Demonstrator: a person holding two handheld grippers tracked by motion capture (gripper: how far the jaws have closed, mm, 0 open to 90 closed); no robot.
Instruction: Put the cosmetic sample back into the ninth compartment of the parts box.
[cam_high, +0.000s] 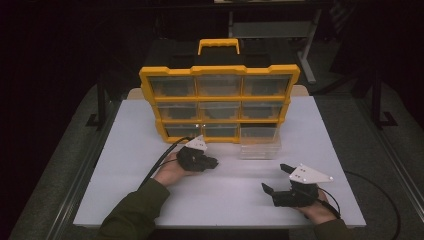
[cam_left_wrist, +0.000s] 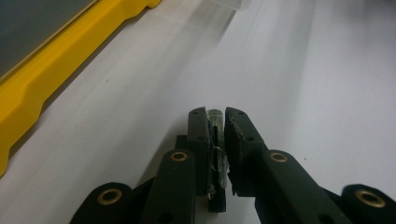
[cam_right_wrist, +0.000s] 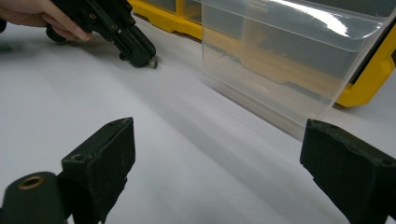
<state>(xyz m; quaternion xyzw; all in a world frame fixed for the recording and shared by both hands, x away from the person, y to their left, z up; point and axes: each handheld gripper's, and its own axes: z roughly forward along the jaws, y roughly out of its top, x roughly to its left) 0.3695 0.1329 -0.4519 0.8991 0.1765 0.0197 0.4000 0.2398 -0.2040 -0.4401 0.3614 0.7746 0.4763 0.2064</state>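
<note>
My left gripper (cam_high: 214, 162) lies low on the white table (cam_high: 115, 170), in front of the yellow organizer (cam_high: 220, 100). In the left gripper view its jaws (cam_left_wrist: 215, 122) stand close together on a small clear tube with a metal end (cam_left_wrist: 214, 113). The right gripper view shows that gripper (cam_right_wrist: 140, 51) in a hand at the top left, with the small tube's end (cam_right_wrist: 152, 64) poking out at its tip. My right gripper (cam_high: 274, 177) rests near the table's front right. Its jaws (cam_right_wrist: 219, 128) are wide apart with nothing between them.
A clear plastic drawer (cam_high: 259, 142) stands pulled out on the table in front of the organizer's bottom right slot, and looms large ahead of the right gripper (cam_right_wrist: 289, 56). The organizer's yellow edge (cam_left_wrist: 42, 79) runs along the left gripper's left side.
</note>
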